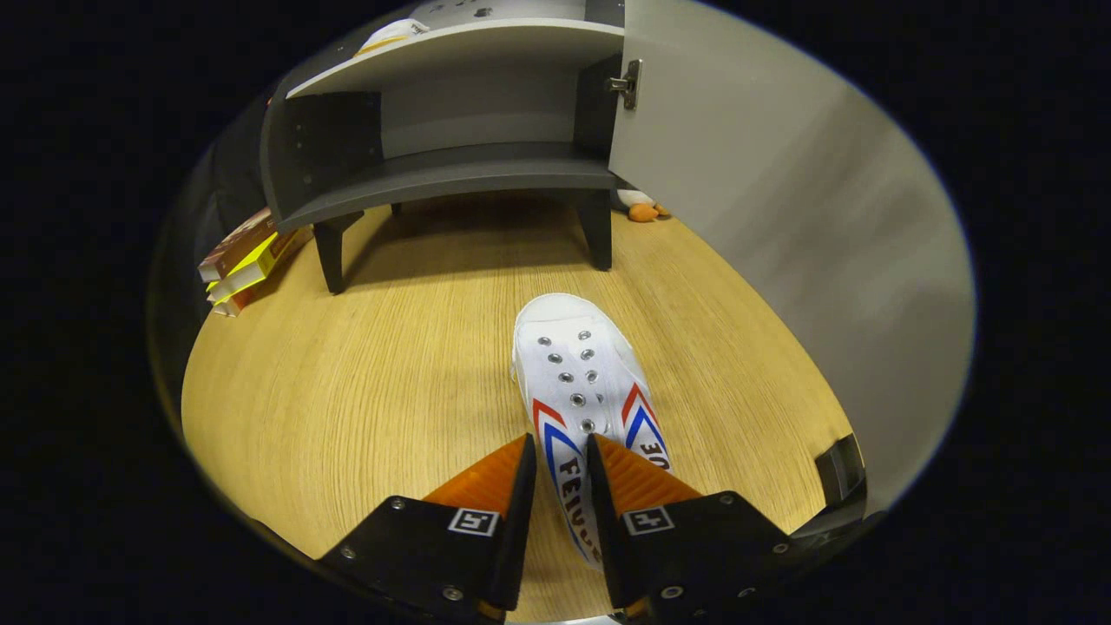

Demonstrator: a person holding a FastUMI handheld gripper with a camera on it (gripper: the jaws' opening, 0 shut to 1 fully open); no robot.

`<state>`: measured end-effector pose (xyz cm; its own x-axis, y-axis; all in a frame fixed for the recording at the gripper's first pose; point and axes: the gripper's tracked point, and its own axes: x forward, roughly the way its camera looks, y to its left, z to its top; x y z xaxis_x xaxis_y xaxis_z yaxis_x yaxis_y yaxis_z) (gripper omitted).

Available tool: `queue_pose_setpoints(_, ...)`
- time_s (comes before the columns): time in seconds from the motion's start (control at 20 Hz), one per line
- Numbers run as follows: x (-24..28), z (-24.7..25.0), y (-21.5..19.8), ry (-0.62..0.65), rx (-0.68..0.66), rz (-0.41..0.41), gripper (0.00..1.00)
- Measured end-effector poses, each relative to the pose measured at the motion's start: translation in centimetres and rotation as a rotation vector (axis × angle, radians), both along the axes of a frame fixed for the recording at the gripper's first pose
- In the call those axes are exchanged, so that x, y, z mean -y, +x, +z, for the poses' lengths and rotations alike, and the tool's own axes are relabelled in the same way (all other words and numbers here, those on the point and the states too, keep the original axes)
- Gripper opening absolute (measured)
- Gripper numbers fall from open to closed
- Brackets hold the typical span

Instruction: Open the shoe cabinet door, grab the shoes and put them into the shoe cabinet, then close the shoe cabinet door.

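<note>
One white canvas sneaker [580, 382] sat between your gripper's [560, 451] two fingers, which pinched the rear of its side wall, the one printed with red and blue chevrons. You could make out "FEIYUE"-like lettering there, partly hidden by the fingers. The toe pointed toward the grey shoe cabinet [451, 130] beyond, on the wooden floor [364, 382]. Its door [781, 208] stood swung open to the sneaker's right. You had stacked boxes [247, 260] left of the cabinet and a plush toy [640, 207] behind its leg.
</note>
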<state>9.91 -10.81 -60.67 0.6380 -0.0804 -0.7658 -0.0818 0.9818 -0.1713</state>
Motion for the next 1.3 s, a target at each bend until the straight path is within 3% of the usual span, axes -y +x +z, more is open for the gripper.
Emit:
queue_pose_setpoints(0.1,-0.2,0.0,0.1,0.025,0.001,0.014,0.28)
queue_pose_setpoints(0.25,-0.5,-0.2,0.0,0.030,-0.016,0.018,0.00)
queue_pose_setpoints(0.6,-1.6,4.7,-0.7,0.007,0.047,0.028,0.00)
queue_pose_setpoints(1.05,-5.3,20.0,-1.5,-0.013,0.215,0.137,0.00)
queue_pose_setpoints(1.3,-8.6,28.0,-1.0,0.039,0.266,0.132,0.00)
